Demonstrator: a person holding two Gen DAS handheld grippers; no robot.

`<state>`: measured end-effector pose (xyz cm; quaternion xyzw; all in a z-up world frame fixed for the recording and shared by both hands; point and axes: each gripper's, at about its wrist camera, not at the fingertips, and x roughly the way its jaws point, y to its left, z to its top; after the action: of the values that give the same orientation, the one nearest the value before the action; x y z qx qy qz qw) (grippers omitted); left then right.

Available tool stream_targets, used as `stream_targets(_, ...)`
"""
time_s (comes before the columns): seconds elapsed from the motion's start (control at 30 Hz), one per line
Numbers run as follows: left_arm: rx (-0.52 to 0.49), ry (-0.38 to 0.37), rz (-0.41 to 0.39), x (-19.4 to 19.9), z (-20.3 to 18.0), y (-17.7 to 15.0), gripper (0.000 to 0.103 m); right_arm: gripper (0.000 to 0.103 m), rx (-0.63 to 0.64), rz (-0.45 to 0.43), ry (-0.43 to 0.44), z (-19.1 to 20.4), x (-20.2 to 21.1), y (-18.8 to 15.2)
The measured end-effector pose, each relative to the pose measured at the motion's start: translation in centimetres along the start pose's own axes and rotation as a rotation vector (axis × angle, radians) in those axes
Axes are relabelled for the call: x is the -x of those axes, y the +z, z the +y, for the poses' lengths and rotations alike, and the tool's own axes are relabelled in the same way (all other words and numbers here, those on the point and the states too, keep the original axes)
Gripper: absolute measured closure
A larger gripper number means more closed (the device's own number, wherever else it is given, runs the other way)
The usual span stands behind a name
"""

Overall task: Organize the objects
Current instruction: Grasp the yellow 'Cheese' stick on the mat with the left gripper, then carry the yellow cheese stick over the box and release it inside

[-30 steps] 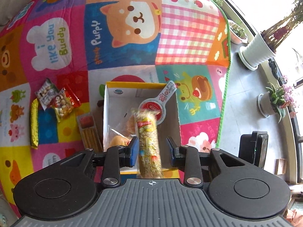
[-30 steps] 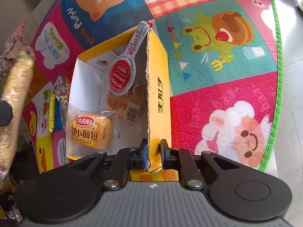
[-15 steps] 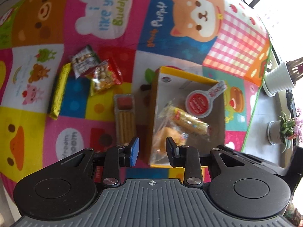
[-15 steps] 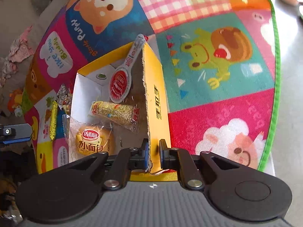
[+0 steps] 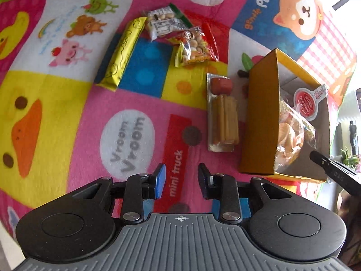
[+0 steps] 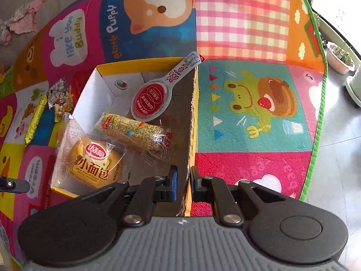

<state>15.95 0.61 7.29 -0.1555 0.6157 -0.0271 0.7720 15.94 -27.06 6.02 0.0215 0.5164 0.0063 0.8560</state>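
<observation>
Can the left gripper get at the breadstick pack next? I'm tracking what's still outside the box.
Probably yes: the left gripper is open and empty, and the breadstick pack lies uncovered on the mat beside the box.

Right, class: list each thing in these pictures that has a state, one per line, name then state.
Box: open-topped, upright on the mat.
Grain bar: in the box, lying flat.
Bread pack: in the box, sealed.
Biscuit-stick tray: on the mat beside the box.
Left tongs: open, empty.
Right tongs: shut on the box wall.
</observation>
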Motion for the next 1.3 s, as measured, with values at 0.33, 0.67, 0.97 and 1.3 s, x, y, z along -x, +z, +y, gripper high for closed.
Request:
stream_targets(0.33, -0.003, -0.012, -0.076, -0.6, 3.5, 1.7, 0.069, 0.099, 0.013, -0.056, -0.110, 1.4, -0.8, -0.5)
stream_targets(0.67, -0.144, 0.111, -0.185, -0.2, 5.1, 10.5, 0.069, 0.099, 0.056, -0.036, -0.108, 1.7, -1.0, -0.4)
stream_targets(0.97, -0.210, 0.234, -0.115, -4.7, 3.7, 12.6, 0.067, 0.099, 0.046, -0.027, -0.078, 1.2, -0.9, -0.6)
stream_targets(1.3, -0.145, 0.240, -0.109, -5.5, 3.8, 12.2, 0.077, 0.099, 0.036, -0.020, -0.041, 0.9, -0.4, -1.7)
